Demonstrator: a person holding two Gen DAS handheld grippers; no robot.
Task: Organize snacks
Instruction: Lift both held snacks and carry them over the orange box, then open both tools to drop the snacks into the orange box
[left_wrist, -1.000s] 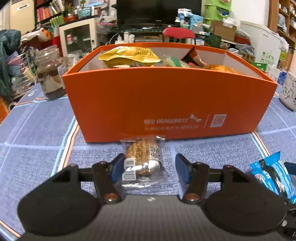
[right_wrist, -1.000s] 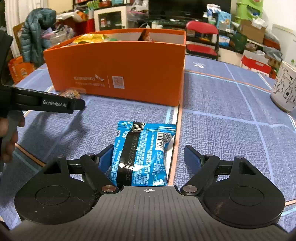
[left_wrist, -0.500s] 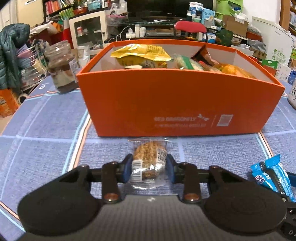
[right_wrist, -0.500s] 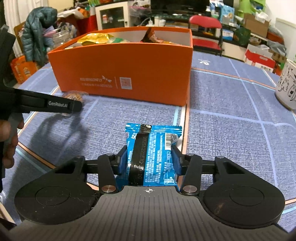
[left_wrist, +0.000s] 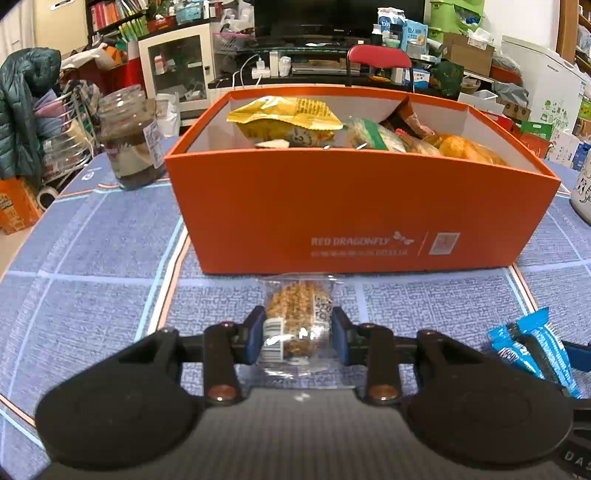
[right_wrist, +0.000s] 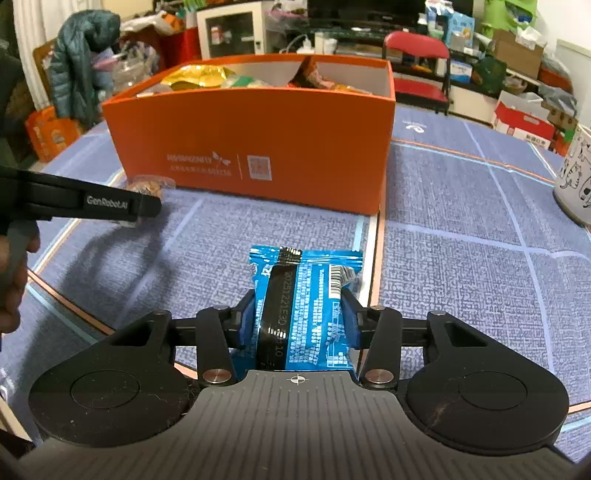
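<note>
Jar (left_wrist: 130, 136) beside box (left_wrist: 362, 206) — mug (right_wrist: 576, 177) apart

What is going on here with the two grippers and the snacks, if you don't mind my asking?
A person is tidying snacks into the orange box, which already holds several packets. The left gripper is shut on a clear-wrapped grain bar lying on the tablecloth just in front of the box. The right gripper has its jaws closing on a blue packet, its pads already against the wrapper. Neither snack is in the box yet.
</note>
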